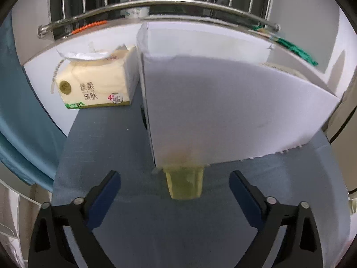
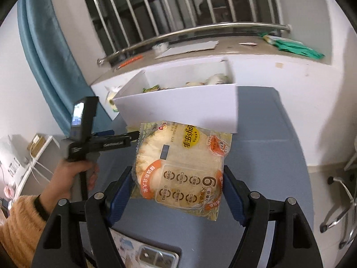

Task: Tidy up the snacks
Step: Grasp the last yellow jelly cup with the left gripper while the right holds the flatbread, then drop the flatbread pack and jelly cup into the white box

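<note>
The snack bag (image 2: 180,167) is a flat, clear packet with a yellow round logo, orange bands and rows of small round marks; pale round rice cakes show through it. It sits between the two blue pads of the right hand-held gripper (image 2: 178,187), which pinches it on both side edges and holds it above the blue counter (image 2: 267,145). The top edge of the bag is near the front wall of the white box (image 2: 178,105), which stands open on the counter. Inside the box a few other snacks (image 2: 214,79) are visible over the rim, but they are too small to tell exactly.

In the left wrist view, the left hand-held gripper (image 1: 175,196) has its fingers spread wide, with nothing between them. It points down at the counter, just in front of the white box. A small yellowish transparent thing (image 1: 185,183) lies at the bottom edge of the box, between the two fingers but touching neither; I cannot tell what it is. A pack of tissues (image 1: 98,80) stands just beside the box on its left.

In the right wrist view, the person's left hand (image 2: 73,174), with an orange fuzzy sleeve (image 2: 20,227), grips the handle of the left hand-held gripper, which reaches toward the left side of the bag.
</note>
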Motion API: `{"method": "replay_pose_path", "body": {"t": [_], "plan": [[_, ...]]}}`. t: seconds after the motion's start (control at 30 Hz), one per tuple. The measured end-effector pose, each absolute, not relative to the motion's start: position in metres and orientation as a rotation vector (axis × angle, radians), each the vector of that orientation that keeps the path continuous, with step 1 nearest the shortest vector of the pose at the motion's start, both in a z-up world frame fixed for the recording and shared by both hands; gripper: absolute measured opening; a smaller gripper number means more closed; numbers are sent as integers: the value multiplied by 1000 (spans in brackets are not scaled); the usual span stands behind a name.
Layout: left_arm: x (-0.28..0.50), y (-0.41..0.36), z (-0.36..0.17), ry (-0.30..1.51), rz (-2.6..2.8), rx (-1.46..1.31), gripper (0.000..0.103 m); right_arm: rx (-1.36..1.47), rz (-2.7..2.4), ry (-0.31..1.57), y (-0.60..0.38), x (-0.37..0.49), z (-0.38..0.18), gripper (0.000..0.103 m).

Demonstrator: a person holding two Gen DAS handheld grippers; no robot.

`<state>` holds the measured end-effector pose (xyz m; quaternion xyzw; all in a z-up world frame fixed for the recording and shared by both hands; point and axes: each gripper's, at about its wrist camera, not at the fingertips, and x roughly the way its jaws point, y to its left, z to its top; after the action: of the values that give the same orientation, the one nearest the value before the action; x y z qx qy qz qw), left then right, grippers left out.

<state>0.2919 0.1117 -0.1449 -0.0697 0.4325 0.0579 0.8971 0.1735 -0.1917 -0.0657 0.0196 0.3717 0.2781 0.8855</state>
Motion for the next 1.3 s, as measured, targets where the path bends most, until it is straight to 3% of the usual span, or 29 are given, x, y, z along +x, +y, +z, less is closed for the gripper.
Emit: {"method": "replay_pose_path", "body": {"t": [0.03,0.07,0.13,0.4,0.63,0.83,1.3], "plan": [[295,113,-147,904,114,-155,83,46,575,773,-190,181,-65,79],[298,114,-150,920,107,-161,65,53,577,777,-191,184,-67,79],[298,112,-155,917,112,-123,46,66,582,784,-194,185,-70,79],[258,107,-135,830,32,-119,46,86,600,776,-195,189,-75,79],[242,97,-54,652,-53,-132,46,76,611,730,-182,209,-55,79],[291,93,1,600,-83,-112,46,51,619,657,-154,263,-9,79],[382,109,-6,703,-38,-89,48,25,564,746,-96,416,-8,80]]}}
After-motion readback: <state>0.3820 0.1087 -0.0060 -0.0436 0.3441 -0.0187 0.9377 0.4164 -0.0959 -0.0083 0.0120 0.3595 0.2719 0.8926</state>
